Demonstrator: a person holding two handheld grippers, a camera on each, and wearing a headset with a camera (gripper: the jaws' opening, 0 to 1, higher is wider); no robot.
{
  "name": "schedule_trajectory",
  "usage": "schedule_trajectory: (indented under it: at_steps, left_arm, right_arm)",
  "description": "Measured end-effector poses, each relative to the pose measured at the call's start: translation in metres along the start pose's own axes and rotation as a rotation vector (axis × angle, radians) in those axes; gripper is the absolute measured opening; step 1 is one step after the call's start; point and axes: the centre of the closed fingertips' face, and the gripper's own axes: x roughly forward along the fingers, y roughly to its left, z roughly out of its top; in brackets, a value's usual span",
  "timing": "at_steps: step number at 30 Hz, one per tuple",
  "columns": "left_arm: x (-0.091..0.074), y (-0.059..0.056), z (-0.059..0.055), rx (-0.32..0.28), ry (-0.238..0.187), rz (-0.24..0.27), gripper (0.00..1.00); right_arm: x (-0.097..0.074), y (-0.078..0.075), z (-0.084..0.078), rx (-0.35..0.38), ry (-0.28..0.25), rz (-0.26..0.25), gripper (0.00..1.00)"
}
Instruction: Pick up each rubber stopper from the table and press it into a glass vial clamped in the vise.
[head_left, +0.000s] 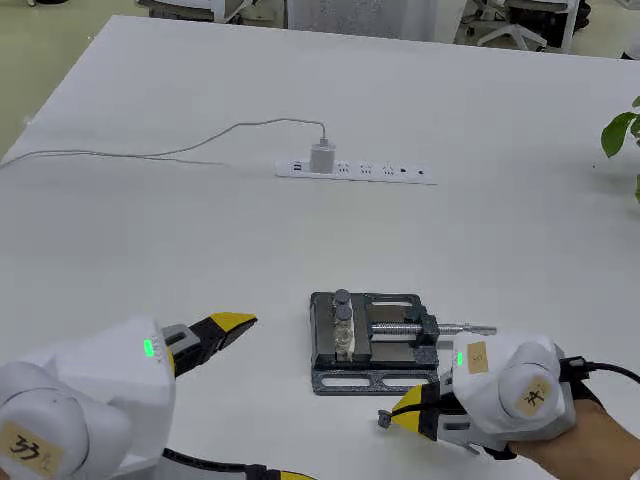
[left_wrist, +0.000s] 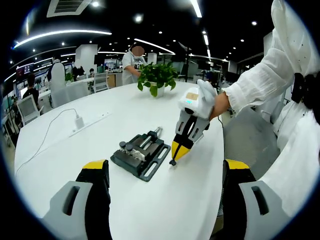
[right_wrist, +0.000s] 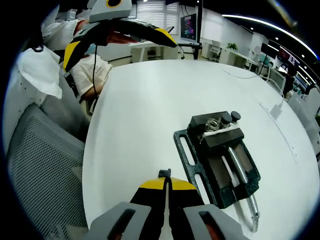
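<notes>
Rubber stopper (head_left: 383, 421) sits pinched in right tool (head_left: 399, 415), lower centre; two vials (head_left: 343, 305) capped, third vial (head_left: 346, 342) open; left tool (left_wrist: 165, 166) gapes empty.

White table (head_left: 480, 110), big and mostly bare. A white power strip (head_left: 370, 171) lies well across it, with a white charger (head_left: 323, 157) plugged in near its left end. A thin cable (head_left: 150, 154) arcs up from the charger and trails off leftward over the tabletop. There's a green plant (left_wrist: 157, 77) at one end of the table, and a person (left_wrist: 134, 62) stands just behind it. Office chairs (head_left: 515, 30) line the far edge — a grey mesh chair (right_wrist: 35, 165) sits close by another side. Strip lights (left_wrist: 60, 34) glow overhead.
</notes>
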Motion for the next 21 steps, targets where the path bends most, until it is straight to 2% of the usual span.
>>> schedule_trajectory:
  at_steps: [5, 6, 11, 17, 21]
  left_arm:
    - [0.001, 0.0, 0.001, 0.009, 0.0, 0.007, 0.89]
    - [0.001, 0.0, 0.002, 0.009, -0.003, 0.009, 0.88]
    - [0.004, -0.001, 0.005, 0.024, -0.006, 0.019, 0.83]
    - [0.01, -0.002, 0.014, 0.048, -0.018, 0.04, 0.74]
    - [0.014, -0.004, 0.02, 0.061, -0.029, 0.051, 0.65]
  right_arm:
    - [-0.012, 0.001, 0.011, 0.064, -0.044, -0.029, 0.0]
    - [-0.015, 0.001, 0.014, 0.1, -0.059, -0.04, 0.0]
    - [-0.028, 0.002, 0.022, 0.162, -0.088, -0.075, 0.0]
    - [-0.047, 0.002, 0.038, 0.275, -0.148, -0.132, 0.0]
    - [-0.057, 0.004, 0.048, 0.315, -0.171, -0.156, 0.0]
